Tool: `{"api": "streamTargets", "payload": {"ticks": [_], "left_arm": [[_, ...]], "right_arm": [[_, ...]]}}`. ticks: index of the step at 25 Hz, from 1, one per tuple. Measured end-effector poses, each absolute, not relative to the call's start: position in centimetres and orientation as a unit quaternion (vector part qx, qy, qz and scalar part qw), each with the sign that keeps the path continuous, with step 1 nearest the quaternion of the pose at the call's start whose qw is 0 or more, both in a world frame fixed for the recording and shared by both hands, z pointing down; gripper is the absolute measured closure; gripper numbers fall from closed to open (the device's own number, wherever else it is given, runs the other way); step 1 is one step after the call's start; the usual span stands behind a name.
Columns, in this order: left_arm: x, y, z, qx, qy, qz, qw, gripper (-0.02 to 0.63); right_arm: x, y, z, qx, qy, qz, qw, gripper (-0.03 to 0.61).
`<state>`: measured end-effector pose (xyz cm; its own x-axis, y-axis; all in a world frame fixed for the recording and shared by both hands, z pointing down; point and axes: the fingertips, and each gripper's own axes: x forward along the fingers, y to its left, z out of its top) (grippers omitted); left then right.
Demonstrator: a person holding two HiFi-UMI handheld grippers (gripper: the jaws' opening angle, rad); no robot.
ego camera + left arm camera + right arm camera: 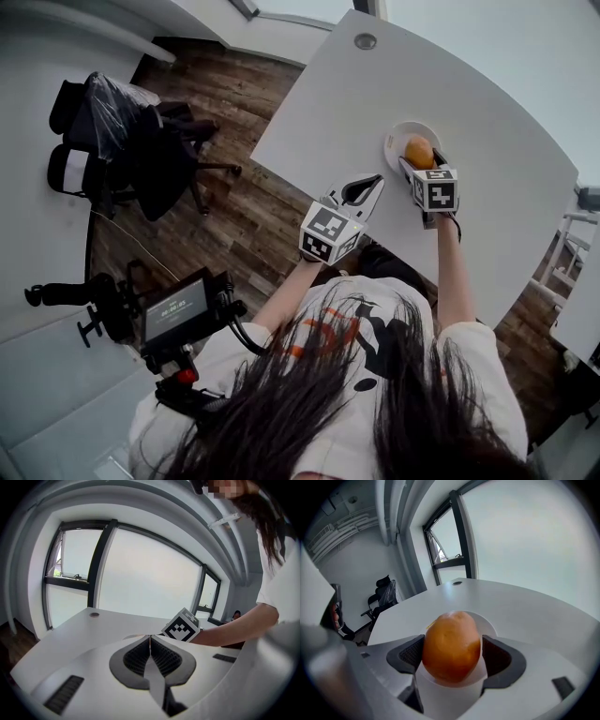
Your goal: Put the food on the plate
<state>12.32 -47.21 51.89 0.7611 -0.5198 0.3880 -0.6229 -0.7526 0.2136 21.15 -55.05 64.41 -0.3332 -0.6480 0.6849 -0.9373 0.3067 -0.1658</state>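
Placing step, judged nearly done. Right gripper (452,654) clamped on 1 orange (451,641) just over plate (488,624). Left gripper (150,640) closed, empty. Next needed: lowering, parting jaws gently.

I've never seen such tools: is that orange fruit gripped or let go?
Gripped: the right gripper's jaws press both sides of the orange fruit over the white plate; whether it touches the plate, cannot tell.

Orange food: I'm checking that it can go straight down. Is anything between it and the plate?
Nothing visible stands in the way. The right claw grips the orange food directly over the white plate, whose bare surface shows around it. The left claw is shut and off to the side.
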Motion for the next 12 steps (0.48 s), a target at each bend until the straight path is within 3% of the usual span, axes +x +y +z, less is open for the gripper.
{"api": "streamTargets", "payload": {"ticks": [12], "left_arm": [[10.8,-46.3,52.5,0.925,-0.31,0.152,0.16,0.607]], "right_arm": [[20.7,-52.5,59.9,0.545,-0.782,0.242,0.181,0.212]]}}
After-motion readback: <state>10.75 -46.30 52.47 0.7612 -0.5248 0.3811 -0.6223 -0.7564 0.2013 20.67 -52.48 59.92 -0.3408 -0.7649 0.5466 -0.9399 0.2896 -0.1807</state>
